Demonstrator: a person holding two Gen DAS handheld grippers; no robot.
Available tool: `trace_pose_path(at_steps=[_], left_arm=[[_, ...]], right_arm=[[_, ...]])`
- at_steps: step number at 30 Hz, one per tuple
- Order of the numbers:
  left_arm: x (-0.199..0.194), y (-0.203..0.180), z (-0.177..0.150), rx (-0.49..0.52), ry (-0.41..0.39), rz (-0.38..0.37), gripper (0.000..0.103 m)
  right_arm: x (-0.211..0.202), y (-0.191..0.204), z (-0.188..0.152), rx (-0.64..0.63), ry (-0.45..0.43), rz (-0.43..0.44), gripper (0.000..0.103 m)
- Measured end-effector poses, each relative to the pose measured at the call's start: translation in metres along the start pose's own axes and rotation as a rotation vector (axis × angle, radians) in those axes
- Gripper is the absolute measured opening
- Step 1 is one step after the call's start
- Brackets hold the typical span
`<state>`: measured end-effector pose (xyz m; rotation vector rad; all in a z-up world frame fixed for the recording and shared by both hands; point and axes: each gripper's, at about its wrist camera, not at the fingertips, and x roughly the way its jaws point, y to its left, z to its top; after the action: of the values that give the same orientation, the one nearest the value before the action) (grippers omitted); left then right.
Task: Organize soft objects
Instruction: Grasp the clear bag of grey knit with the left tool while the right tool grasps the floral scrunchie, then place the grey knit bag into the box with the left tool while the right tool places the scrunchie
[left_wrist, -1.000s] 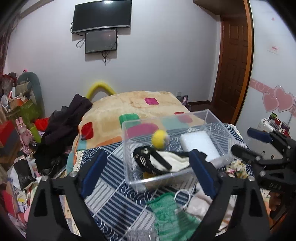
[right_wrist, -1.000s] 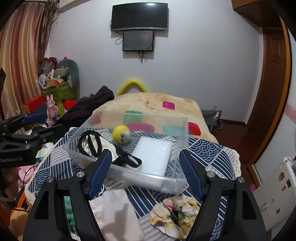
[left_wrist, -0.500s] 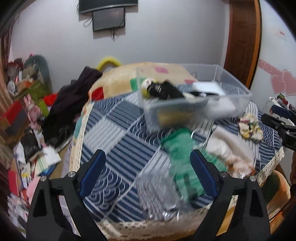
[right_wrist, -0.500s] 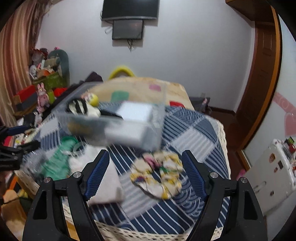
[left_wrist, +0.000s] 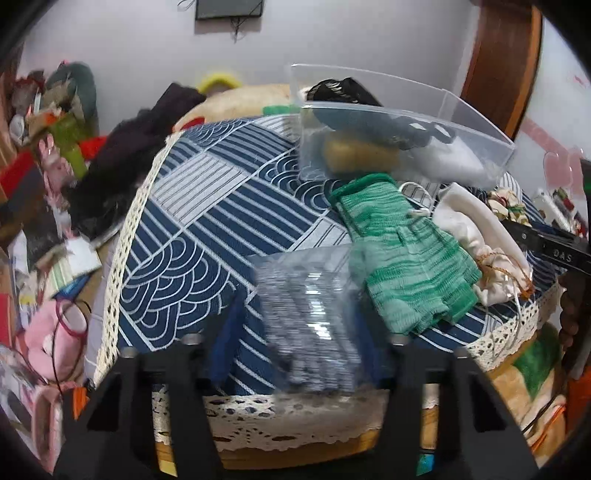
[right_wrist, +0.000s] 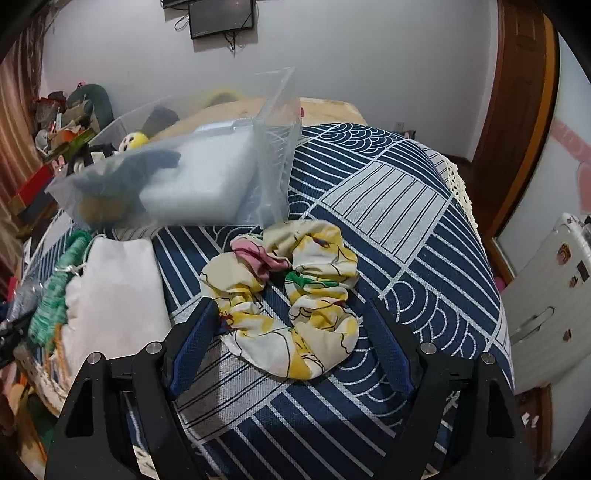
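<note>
A clear plastic bin (left_wrist: 406, 122) stands on the blue patterned table (left_wrist: 207, 229) and holds a black strap, a yellow sponge, a white foam block and a small yellow ball (right_wrist: 135, 140). In front of it lie a green knitted glove (left_wrist: 402, 251), a white pouch (right_wrist: 114, 291) and a flowery scrunchie (right_wrist: 291, 291). My left gripper (left_wrist: 299, 343) is open around a small clear plastic packet (left_wrist: 314, 325) at the table's near edge. My right gripper (right_wrist: 288, 350) is open, low over the table, its fingers either side of the scrunchie. The bin also shows in the right wrist view (right_wrist: 177, 173).
The table's lace-trimmed edge (left_wrist: 295, 417) is right below the left gripper. A bed with a beige blanket (right_wrist: 328, 107) lies behind the table. Clutter and dark clothes (left_wrist: 122, 162) fill the floor on the left. A wooden door (right_wrist: 524, 122) is at the right.
Both grippers have dropped from bin height to the table. The left has closed in around the clear packet; the right has come down around the scrunchie.
</note>
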<state>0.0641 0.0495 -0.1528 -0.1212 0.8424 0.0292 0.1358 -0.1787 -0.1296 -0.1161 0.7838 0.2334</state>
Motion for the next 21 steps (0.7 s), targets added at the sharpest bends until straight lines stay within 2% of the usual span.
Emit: trace_pose_path(at_steps=[2, 7, 9, 15, 21], left_arm=[[-0.003, -0.006, 0.0, 0.028, -0.004, -0.01, 0.035], [-0.011, -0.015, -0.002, 0.052, -0.026, 0.005, 0.03], [-0.018, -0.015, -0.002, 0.053, -0.036, 0.003, 0.03], [-0.041, -0.013, 0.006, 0.047, -0.086, -0.001, 0.029], [-0.057, -0.014, 0.025, 0.055, -0.15, -0.006, 0.029]], right_arm=[[-0.002, 0.001, -0.002, -0.01, -0.007, 0.001, 0.071], [-0.01, 0.014, -0.006, -0.043, -0.013, 0.045, 0.025], [-0.015, 0.019, -0.009, -0.05, -0.017, 0.048, 0.019], [-0.03, 0.023, -0.008, -0.052, -0.054, 0.076, 0.015], [-0.059, 0.033, 0.002, -0.082, -0.146, 0.084, 0.015]])
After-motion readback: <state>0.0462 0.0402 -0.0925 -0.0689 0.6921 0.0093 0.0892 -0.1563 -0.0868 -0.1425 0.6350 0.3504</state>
